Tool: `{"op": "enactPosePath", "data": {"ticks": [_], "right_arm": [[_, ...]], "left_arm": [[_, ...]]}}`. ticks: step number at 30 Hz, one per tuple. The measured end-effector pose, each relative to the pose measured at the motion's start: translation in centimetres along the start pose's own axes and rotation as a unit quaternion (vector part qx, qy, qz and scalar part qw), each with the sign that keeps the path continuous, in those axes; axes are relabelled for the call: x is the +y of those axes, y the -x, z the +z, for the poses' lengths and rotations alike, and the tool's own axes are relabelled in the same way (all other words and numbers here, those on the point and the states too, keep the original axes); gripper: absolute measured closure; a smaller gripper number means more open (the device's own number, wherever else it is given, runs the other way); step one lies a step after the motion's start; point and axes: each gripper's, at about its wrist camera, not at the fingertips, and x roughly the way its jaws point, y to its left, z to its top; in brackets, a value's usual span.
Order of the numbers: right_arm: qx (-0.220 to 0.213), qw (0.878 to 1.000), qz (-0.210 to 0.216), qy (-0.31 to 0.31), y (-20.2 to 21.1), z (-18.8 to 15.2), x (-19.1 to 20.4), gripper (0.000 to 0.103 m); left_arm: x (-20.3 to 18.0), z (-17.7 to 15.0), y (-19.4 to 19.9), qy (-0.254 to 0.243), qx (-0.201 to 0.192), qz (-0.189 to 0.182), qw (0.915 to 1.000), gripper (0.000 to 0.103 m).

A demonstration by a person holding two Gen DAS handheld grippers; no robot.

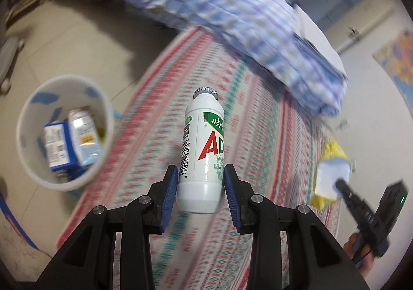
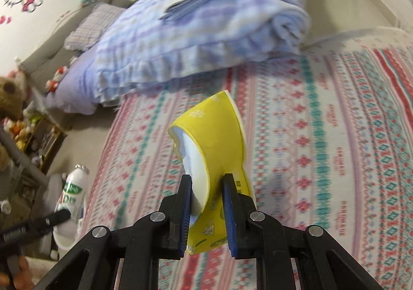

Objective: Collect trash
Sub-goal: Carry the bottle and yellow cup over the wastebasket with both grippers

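left hand-held gripper [image 1: 200, 188], its blue pads pinching the lower body of a white drink bottle [image 1: 202, 150] so the foil-capped neck points forward, clear of the jaws; the bottle is carried above the patterned bedspread [image 1: 258, 135], probably for transfer to the white bin [image 1: 103, 114] standing on the floor just beside the bed, where blue and pale cartons [image 1: 71, 135] already lie. right hand-held gripper [image 2: 207, 194], its pads pinching a yellow wrapper with white lining [image 2: 214, 135] near one end, which leaves the rest curling upward and free; this piece too hangs over the bedspread, well apart from the bin. folded blue checked quilt [image 1: 245, 26] occupies the bed beyond both items and does not block the route. judged obstacle: the bed edge between bottle and bin opening. both views are blurred.
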Motion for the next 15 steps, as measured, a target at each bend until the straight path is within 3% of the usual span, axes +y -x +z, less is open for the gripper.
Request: {"op": "enactPosePath", "data": {"ticks": [3, 8, 15], "right_arm": [[0.004, 1.0, 0.003, 0.006, -0.4, -0.2, 0.3, 0.083], [0.003, 1.0, 0.013, 0.005, -0.4, -0.5, 0.6, 0.083], [0.018, 0.995, 0.093, 0.019, -1.0, -1.6, 3.8, 0.083]], "left_arm": [[4.0, 1.8, 1.7, 0.054, -0.011, -0.005, 0.9985, 0.064], [10.2, 3.8, 4.4, 0.13, -0.047, 0.021, 0.9902, 0.064], [12.5, 3.6, 3.3, 0.161, -0.024, 0.019, 0.9865, 0.064]]}}
